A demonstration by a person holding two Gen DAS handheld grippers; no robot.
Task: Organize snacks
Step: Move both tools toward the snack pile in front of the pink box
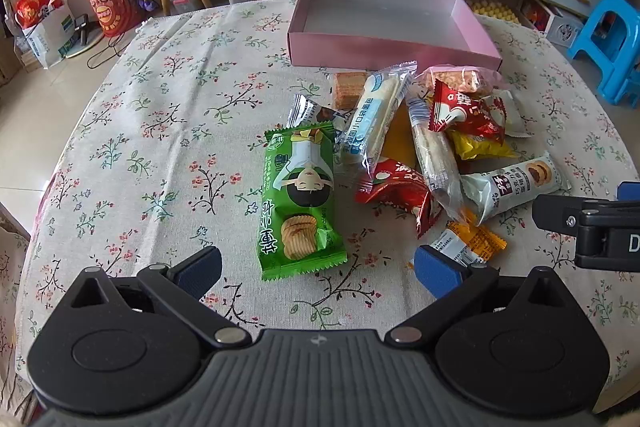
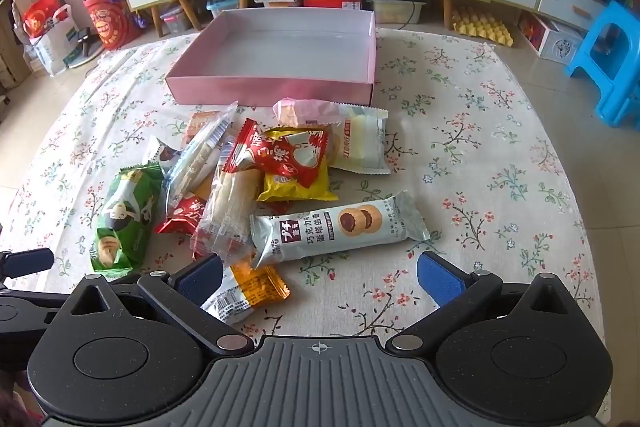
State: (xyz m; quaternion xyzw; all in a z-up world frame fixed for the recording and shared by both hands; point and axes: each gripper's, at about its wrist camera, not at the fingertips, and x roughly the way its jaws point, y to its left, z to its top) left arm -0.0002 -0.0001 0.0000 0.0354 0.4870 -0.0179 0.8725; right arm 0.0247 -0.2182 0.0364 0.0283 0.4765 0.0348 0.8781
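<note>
From the left wrist camera, the left gripper (image 1: 318,269) hangs tilted down with its jaws spread wide and empty, just short of the green chip packet (image 1: 300,199) that lies well before the empty pink box (image 1: 394,51); a clean pick would likely mean closing across the packet's narrow width. From the right wrist camera, the right gripper (image 2: 320,277), equally wide and empty, tips down over the grey tart packet (image 2: 340,225), the pile's nearest snack, before the pink box (image 2: 272,91).
</note>
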